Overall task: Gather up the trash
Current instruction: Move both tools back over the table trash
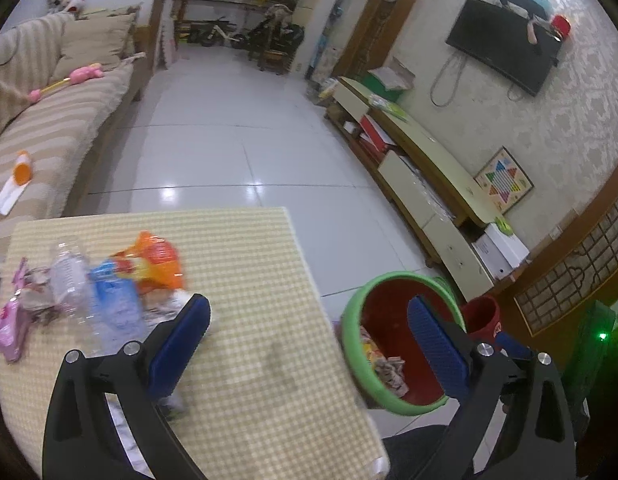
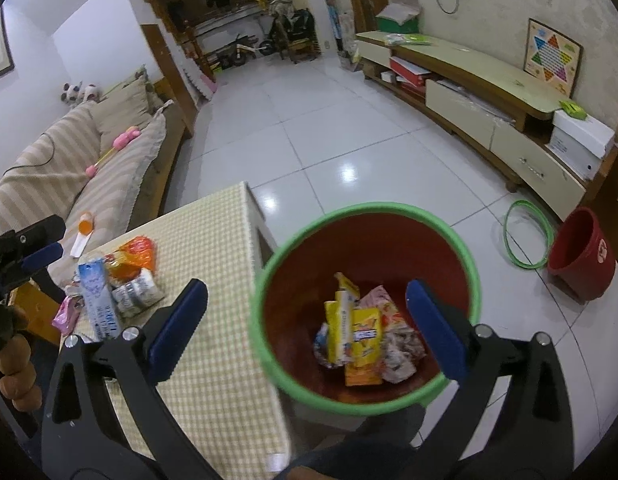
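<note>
Both tools stand spread wide with nothing between their blue pads. The right tool (image 2: 307, 312) hangs over the green-rimmed red bin (image 2: 461, 248) on the floor beside the tabletop (image 2: 213, 360), and inside the bin lie yellow snack packets (image 2: 359, 338) and crumpled wrappers. The left tool (image 1: 309, 330) points across the checked tabletop edge, with the bin off to its right.

The rest of the trash sits in a heap at the far left of the tabletop: a crushed clear bottle (image 1: 69, 276), a blue-and-white packet (image 1: 115, 300), an orange bag (image 1: 155, 262) and a pink wrapper (image 1: 9, 328), touching and overlapping one another.

What worries me is that heap. The pieces lie so tangled that closing on one could drag a neighbour along and tip it off the near edge onto the floor. The clear bottle looks slick and springy, so it may squirt out of a shallow pinch. The bin stands close against the tabletop, and a low swing back could clip its rim and knock it over.
</note>
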`<move>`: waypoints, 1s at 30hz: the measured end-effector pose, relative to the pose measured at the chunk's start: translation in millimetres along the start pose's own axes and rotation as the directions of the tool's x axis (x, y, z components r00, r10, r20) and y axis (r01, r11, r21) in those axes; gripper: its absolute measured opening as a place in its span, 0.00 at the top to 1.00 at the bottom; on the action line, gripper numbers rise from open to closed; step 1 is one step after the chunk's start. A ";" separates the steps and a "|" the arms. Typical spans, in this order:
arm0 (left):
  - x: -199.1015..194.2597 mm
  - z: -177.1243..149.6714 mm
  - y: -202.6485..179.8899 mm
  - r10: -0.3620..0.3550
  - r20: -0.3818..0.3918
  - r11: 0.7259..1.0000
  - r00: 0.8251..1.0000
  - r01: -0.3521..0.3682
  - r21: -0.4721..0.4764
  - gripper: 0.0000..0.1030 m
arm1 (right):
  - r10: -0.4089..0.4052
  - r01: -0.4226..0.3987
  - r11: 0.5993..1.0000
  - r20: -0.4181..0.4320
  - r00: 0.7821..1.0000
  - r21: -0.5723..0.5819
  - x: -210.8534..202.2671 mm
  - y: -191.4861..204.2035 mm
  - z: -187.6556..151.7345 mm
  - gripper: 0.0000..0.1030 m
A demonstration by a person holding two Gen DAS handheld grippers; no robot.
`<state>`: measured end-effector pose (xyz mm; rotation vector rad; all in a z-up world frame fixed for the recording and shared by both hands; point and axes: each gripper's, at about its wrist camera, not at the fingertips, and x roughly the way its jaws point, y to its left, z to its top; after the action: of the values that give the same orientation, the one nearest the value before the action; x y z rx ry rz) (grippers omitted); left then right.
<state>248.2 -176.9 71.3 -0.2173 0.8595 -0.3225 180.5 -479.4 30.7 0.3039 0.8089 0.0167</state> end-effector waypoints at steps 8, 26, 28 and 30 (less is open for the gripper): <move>-41.6 -10.0 70.5 0.075 0.030 0.994 0.997 -0.073 -0.084 0.08 | 0.056 -0.057 0.996 -0.016 0.998 -0.076 4.9 62.9 -5.9 0.05; -99.1 -51.3 223.3 0.202 0.015 0.946 0.979 -0.191 -0.262 0.08 | 0.165 -0.198 0.945 -0.144 0.976 -0.259 42.5 212.9 -39.1 0.05; -98.2 -52.5 233.1 0.209 0.002 0.943 0.978 -0.201 -0.264 0.08 | 0.169 -0.207 0.941 -0.157 0.973 -0.268 46.5 224.4 -43.2 0.05; -95.5 -52.5 241.4 0.217 -0.012 0.941 0.976 -0.212 -0.263 0.08 | 0.170 -0.212 0.937 -0.170 0.971 -0.276 51.2 231.4 -46.7 0.05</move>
<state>195.5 79.2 29.2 -0.3690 0.8993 -0.0006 205.9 -239.2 27.4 0.0996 0.9040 0.3432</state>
